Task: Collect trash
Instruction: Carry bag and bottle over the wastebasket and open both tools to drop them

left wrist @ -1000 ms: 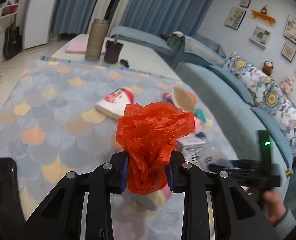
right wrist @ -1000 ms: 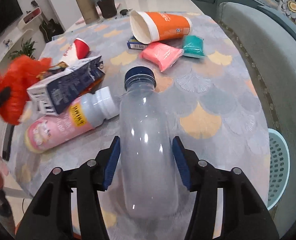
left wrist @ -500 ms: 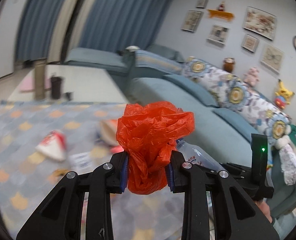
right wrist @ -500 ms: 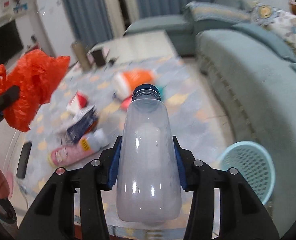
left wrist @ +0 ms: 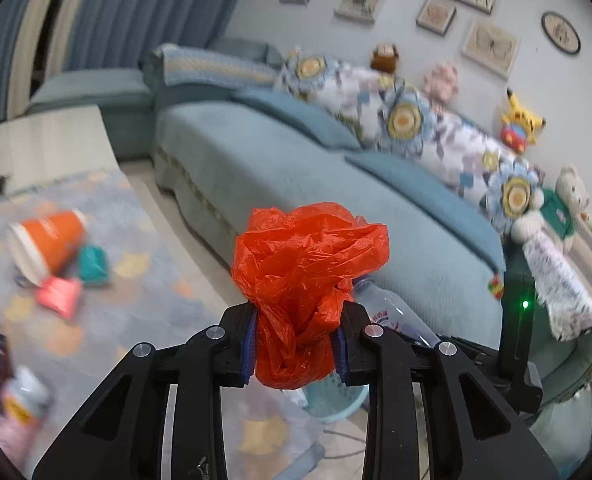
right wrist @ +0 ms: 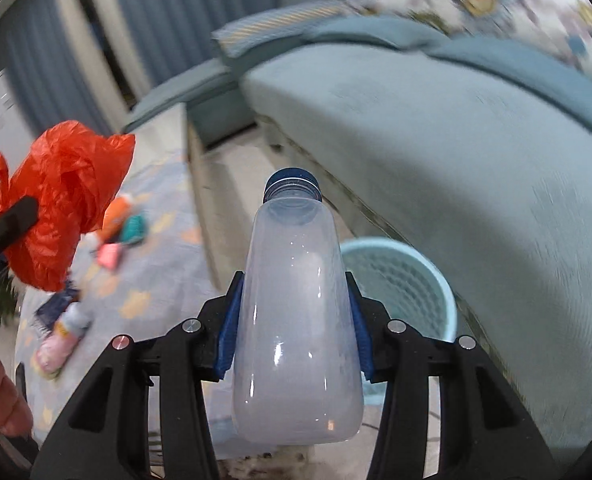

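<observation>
My left gripper (left wrist: 294, 344) is shut on a crumpled red plastic bag (left wrist: 308, 272), held up in the air; the bag also shows in the right wrist view (right wrist: 60, 200). My right gripper (right wrist: 294, 332) is shut on a clear plastic bottle (right wrist: 296, 312) with a blue cap, above and just left of a light blue mesh basket (right wrist: 408, 276) on the floor. In the left wrist view the bottle (left wrist: 388, 312) pokes out to the right of the bag and the basket (left wrist: 332, 396) lies below the fingers.
A table with a scale-pattern cloth (left wrist: 108, 300) holds an orange cup (left wrist: 48, 240), a pink packet (left wrist: 58, 296), a teal packet (left wrist: 92, 266) and a pink bottle (right wrist: 56, 352). A blue sofa (left wrist: 316, 184) runs along the right.
Both grippers have swung right, away from the table toward the sofa side. The basket has come to sit under the bottle. Both holds are unchanged.
</observation>
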`<state>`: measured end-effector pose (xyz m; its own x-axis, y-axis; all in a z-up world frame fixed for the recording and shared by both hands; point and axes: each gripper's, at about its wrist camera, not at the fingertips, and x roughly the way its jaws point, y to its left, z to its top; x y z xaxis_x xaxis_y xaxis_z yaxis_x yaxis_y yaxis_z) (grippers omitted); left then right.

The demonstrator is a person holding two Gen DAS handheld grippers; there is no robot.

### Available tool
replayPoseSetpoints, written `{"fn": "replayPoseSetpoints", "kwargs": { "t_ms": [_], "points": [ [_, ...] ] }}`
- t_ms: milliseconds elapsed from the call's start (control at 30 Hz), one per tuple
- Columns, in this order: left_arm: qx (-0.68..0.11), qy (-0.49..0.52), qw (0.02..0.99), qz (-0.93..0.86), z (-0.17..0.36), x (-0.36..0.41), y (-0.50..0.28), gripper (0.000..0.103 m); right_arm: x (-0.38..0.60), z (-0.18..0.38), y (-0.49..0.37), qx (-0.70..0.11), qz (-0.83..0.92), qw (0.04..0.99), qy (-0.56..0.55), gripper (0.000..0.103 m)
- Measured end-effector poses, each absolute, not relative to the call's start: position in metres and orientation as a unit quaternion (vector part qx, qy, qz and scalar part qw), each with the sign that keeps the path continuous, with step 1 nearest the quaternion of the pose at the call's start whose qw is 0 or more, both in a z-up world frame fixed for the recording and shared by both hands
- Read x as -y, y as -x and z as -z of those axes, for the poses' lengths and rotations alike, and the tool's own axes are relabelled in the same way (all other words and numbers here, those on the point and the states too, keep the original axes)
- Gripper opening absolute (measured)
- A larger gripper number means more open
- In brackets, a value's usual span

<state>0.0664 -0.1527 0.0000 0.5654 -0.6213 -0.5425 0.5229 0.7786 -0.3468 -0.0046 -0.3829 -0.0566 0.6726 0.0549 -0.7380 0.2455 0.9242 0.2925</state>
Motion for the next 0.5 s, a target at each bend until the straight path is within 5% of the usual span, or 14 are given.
{"fn": "replayPoseSetpoints", "kwargs": {
  "t_ms": [300, 500],
  "points": [
    [-0.415, 0.051, 0.842, 0.342, 0.073, 0.205, -0.086, 0.029, 0.42, 0.129, 0.005, -0.455, 0.094, 0.852, -0.242, 0.044],
    [-0.443, 0.029, 0.831, 0.334, 0.097, 0.22, -0.091, 0.041, 0.427, 0.164, 0.0, -0.49, 0.105, 0.825, -0.261, 0.044]
  ]
}}
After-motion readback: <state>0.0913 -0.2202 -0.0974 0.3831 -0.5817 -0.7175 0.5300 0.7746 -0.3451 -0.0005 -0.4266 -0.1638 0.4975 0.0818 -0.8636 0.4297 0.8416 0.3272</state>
